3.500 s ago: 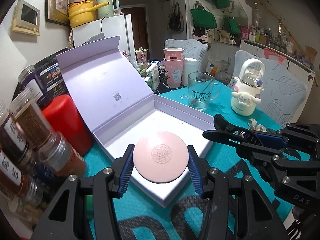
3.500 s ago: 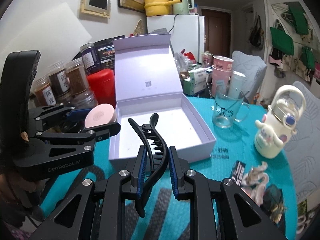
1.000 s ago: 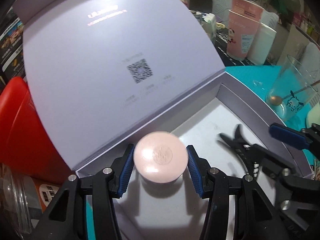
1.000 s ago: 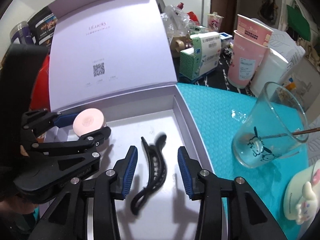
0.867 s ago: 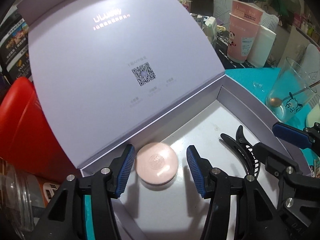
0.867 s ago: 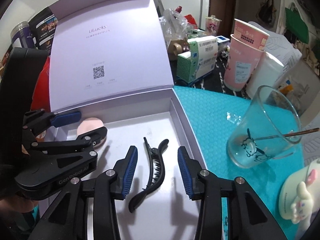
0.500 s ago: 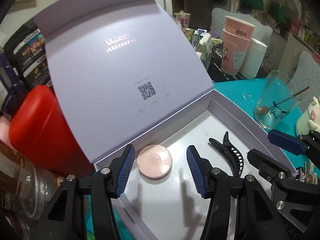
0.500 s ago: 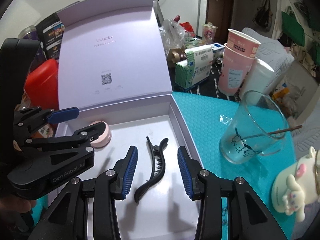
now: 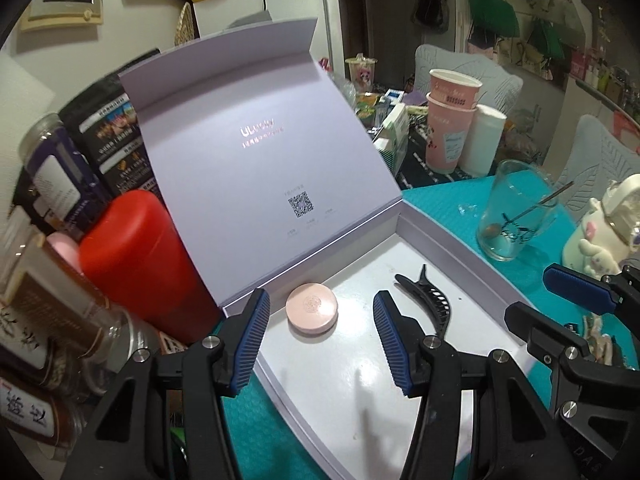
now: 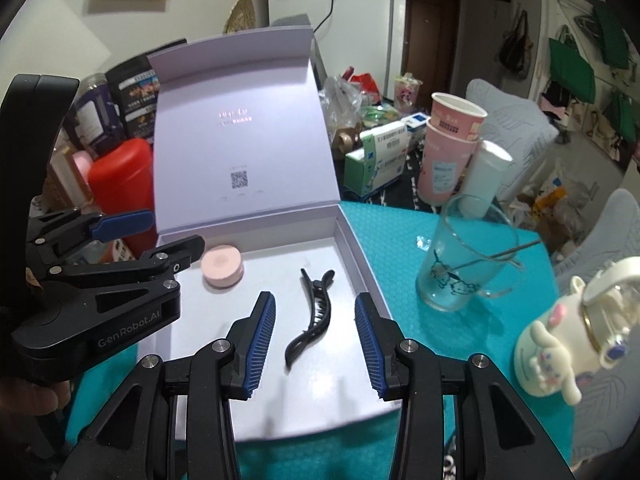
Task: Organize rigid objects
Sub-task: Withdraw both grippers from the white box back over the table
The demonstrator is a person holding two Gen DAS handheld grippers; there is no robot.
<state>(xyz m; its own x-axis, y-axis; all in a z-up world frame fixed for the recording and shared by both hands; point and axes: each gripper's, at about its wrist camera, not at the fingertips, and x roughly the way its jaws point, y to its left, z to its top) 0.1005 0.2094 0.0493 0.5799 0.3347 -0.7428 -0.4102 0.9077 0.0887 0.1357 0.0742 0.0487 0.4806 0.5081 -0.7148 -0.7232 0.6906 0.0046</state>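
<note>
A round pink compact (image 9: 312,314) lies in the back left of the open lilac box (image 9: 484,272); it also shows in the right wrist view (image 10: 222,265). A black hair clip (image 9: 432,300) lies to its right on the box floor, seen too in the right wrist view (image 10: 314,312). My left gripper (image 9: 320,338) is open and empty, hovering just in front of the compact. My right gripper (image 10: 315,344) is open and empty above the near end of the clip. The box (image 10: 360,248) has its lid standing upright behind.
A red canister (image 9: 136,256) and spice jars (image 9: 48,312) crowd the box's left side. A glass mug with a spoon (image 10: 466,256), a white character bottle (image 10: 576,332) and stacked pink cups (image 10: 450,156) stand to the right on the teal mat (image 10: 400,240).
Both grippers opened and let go: the compact and the hair clip now lie in the box. Both grippers have pulled back and up from them.
</note>
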